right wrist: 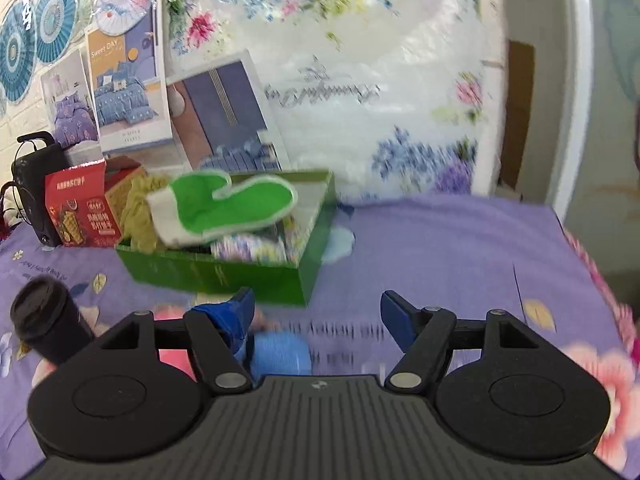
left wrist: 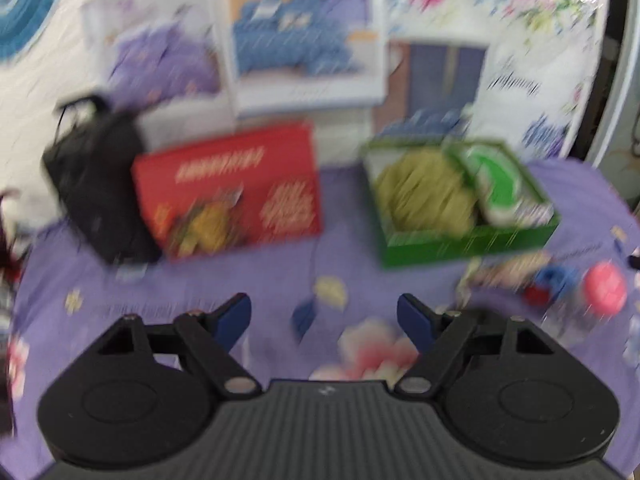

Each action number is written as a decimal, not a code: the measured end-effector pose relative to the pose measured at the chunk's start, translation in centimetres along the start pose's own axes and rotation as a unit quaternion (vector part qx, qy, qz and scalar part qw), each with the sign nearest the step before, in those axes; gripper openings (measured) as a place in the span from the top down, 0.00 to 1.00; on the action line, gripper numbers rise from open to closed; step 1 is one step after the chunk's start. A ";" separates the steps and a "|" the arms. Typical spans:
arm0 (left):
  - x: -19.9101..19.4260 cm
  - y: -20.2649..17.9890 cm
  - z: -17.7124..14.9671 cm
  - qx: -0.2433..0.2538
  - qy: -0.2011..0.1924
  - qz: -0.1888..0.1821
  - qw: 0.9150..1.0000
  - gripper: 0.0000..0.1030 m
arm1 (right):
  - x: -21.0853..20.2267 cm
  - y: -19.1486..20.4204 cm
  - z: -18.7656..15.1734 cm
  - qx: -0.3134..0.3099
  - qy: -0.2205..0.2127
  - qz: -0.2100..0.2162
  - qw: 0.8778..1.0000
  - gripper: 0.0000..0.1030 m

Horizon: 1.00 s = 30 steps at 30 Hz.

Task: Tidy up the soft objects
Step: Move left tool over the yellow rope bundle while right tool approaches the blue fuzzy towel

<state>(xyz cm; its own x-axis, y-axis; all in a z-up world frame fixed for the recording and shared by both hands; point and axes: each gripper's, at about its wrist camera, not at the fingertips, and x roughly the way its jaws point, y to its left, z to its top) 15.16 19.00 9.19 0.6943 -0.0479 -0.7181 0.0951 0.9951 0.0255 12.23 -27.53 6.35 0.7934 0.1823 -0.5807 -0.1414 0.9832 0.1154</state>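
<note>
A green box (left wrist: 468, 242) (right wrist: 224, 276) stands on the purple floral bedspread. In it lie a yellow-green knitted cloth (left wrist: 424, 196) (right wrist: 138, 208) and a green-and-white mitt (left wrist: 500, 180) (right wrist: 232, 204) draped over a floral cloth (right wrist: 250, 248). My left gripper (left wrist: 324, 320) is open and empty, well in front of the box. My right gripper (right wrist: 318, 316) is open and empty, just in front of the box. A blue soft item (right wrist: 280, 350) (left wrist: 556, 278) and a pink one (right wrist: 174, 356) (left wrist: 604, 288) lie on the bedspread by my right gripper's left finger.
A red snack box (left wrist: 228, 188) (right wrist: 82, 208) and a black bag (left wrist: 92, 184) (right wrist: 34, 184) stand left of the green box. A black lidded cup (right wrist: 48, 326) lies at the left. Bedding picture boards (left wrist: 304, 32) (right wrist: 128, 84) lean on the wall behind.
</note>
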 end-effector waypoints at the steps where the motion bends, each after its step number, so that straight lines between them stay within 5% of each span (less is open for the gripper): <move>1: 0.4 1.0 -1.7 -0.009 0.013 0.006 1.000 0.23 | -0.5 -0.5 -1.4 0.011 0.003 -0.004 1.000 0.46; 7: 3.1 5.1 -10.2 -0.064 0.082 0.056 0.993 0.23 | -2.8 -3.3 -8.5 0.085 0.037 -0.027 0.995 0.45; 12: 5.3 5.5 -11.1 -0.140 0.084 0.038 0.986 0.23 | -2.8 -4.8 -10.3 0.136 0.044 -0.037 0.989 0.45; 20: 11.7 4.8 -9.0 -0.159 0.105 0.093 0.977 0.23 | -0.9 -4.1 -7.0 0.096 0.036 -0.021 0.995 0.44; 23: 12.5 5.0 -9.8 -0.165 0.096 0.107 0.976 0.12 | 0.8 -3.5 -4.7 0.077 0.035 -0.006 0.996 0.44; 24: 12.7 4.9 -9.9 -0.162 0.096 0.117 0.975 0.06 | 1.5 -3.3 -3.8 0.074 0.033 0.002 0.997 0.44; 30: 12.8 5.2 -10.3 -0.170 0.092 0.115 0.974 0.05 | 7.9 -1.1 2.0 0.061 0.060 0.077 0.993 0.44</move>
<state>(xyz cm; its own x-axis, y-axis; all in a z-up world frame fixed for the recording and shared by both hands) 17.18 24.46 -7.08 0.5266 0.1646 -0.8340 -0.3106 0.9505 -0.0086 19.84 -27.24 3.28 0.6906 0.3373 -0.6398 -0.1767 0.9365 0.3029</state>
